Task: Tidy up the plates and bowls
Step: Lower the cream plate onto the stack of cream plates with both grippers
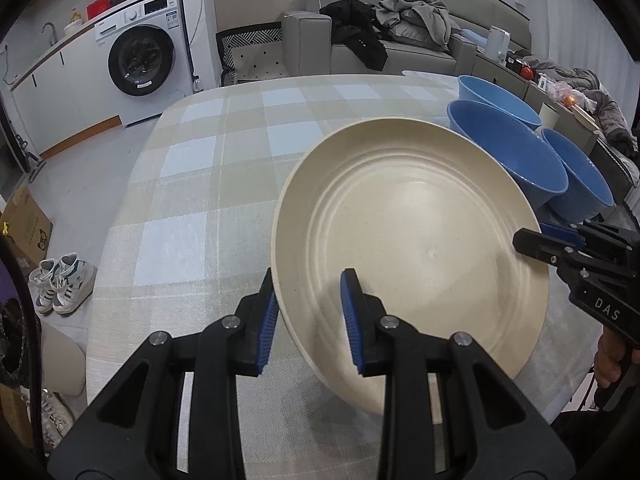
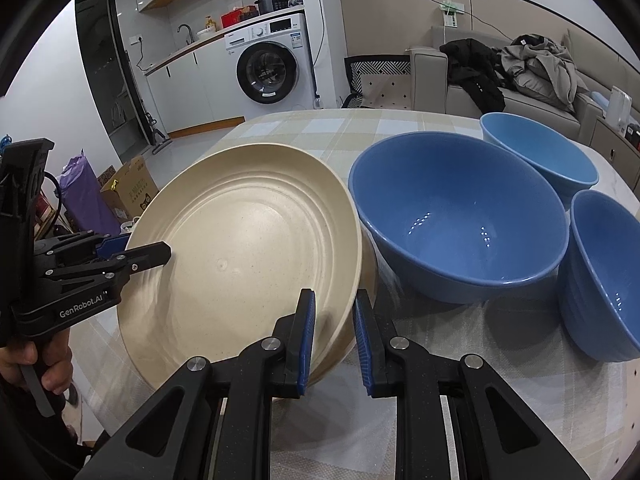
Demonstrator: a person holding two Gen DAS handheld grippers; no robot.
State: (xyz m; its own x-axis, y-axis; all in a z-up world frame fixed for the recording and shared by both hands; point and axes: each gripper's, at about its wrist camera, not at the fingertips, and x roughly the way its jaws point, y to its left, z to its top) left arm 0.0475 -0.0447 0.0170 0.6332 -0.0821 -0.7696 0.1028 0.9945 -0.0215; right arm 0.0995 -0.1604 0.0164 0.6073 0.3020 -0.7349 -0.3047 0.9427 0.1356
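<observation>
A large cream plate point(image 1: 408, 216) point(image 2: 248, 240) is held by its rim from two sides, low over the checked tablecloth point(image 1: 208, 168). My left gripper point(image 1: 310, 312) point(image 2: 152, 252) is shut on the plate's left rim. On the opposite rim my right gripper point(image 2: 334, 334) point(image 1: 532, 236) is also shut. A second cream rim shows just under the plate. Three blue bowls stand to the right: a big one point(image 2: 460, 216) point(image 1: 508, 148), one behind it point(image 2: 540, 148) point(image 1: 496, 96), and one at the right edge point(image 2: 608, 272) point(image 1: 580, 172).
The big bowl nearly touches the plate's right rim. The table's left half point(image 1: 180, 220) is bare cloth. Beyond the table stand a sofa with clothes point(image 1: 400, 28) and a washing machine point(image 1: 144, 60). Shoes point(image 1: 60, 284) and a cardboard box point(image 2: 132, 192) lie on the floor.
</observation>
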